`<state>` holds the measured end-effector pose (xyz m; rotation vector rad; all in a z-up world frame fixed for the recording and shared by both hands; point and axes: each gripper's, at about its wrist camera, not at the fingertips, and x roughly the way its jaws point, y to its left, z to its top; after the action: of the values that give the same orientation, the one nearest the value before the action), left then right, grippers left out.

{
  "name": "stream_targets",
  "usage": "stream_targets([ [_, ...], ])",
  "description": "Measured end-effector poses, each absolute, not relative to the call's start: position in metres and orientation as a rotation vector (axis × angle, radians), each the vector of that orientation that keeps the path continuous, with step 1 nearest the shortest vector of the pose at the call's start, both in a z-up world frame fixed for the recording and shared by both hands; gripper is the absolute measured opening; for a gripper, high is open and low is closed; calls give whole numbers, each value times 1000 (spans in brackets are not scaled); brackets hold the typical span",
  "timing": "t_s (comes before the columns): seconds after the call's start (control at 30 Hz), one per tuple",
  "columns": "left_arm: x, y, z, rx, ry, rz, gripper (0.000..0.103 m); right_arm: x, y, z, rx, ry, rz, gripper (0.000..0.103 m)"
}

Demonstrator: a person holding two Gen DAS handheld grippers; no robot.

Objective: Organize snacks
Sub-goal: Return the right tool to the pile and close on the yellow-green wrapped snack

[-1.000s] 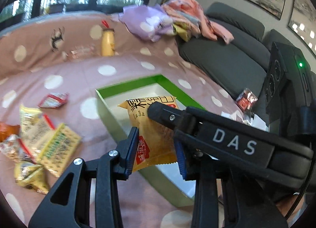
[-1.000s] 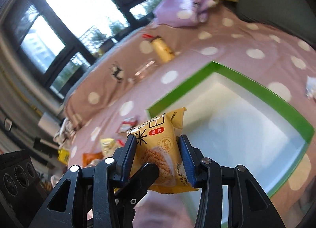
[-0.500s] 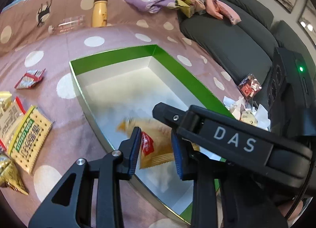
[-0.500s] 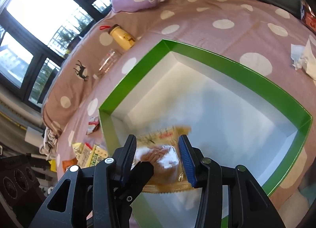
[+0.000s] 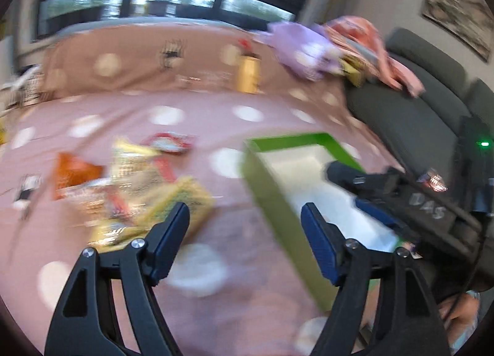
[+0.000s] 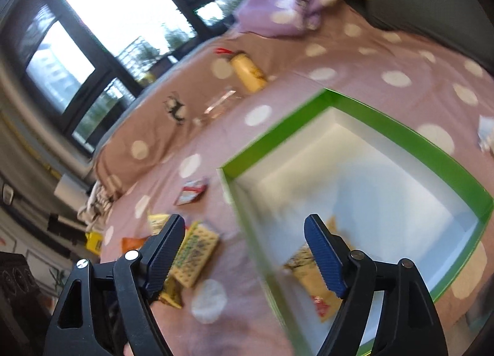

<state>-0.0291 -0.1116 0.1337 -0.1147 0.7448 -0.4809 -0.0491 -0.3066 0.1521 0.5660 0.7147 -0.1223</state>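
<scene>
1. The yellow snack packet (image 6: 311, 279) lies flat inside the green box (image 6: 386, 121), near its front corner; its print is too blurred to read.
2. The box sits on a pink spotted cloth (image 5: 247, 112), with loose snacks (image 5: 139, 189) piled to its left.
3. The right gripper (image 6: 245, 251) and left gripper (image 5: 244, 234) are both spread wide, holding nothing.
4. "DAS" is printed on the right gripper's body.
5. A yellow bottle (image 6: 248, 75) stands beyond the box, before dark-framed windows (image 6: 123, 10).

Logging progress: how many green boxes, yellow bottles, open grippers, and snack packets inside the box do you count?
Green box: 1
Yellow bottle: 1
Packet in box: 1
Open grippers: 2, left gripper and right gripper
Total: 5
</scene>
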Motion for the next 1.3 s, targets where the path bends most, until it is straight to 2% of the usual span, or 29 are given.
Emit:
stream_targets([
  [0.07, -30, -88, 130, -135, 739, -418, 84, -47, -290, 157, 519, 710, -105, 81],
  [0.23, -24, -35, 113, -220, 774, -266, 84, -39, -245, 159, 417, 729, -27, 81],
  [0.47, -22, 2, 95, -254, 812, -169, 84, -21, -190, 146, 303, 798, 35, 81],
  [0.93, -7, 13, 73, -265, 900, -164, 84, 4, -140, 112, 222, 909, 48, 81],
  [1.3, 0, 10, 67, -266, 933, -183, 84, 26, -143, 92, 352, 992, 162, 81],
])
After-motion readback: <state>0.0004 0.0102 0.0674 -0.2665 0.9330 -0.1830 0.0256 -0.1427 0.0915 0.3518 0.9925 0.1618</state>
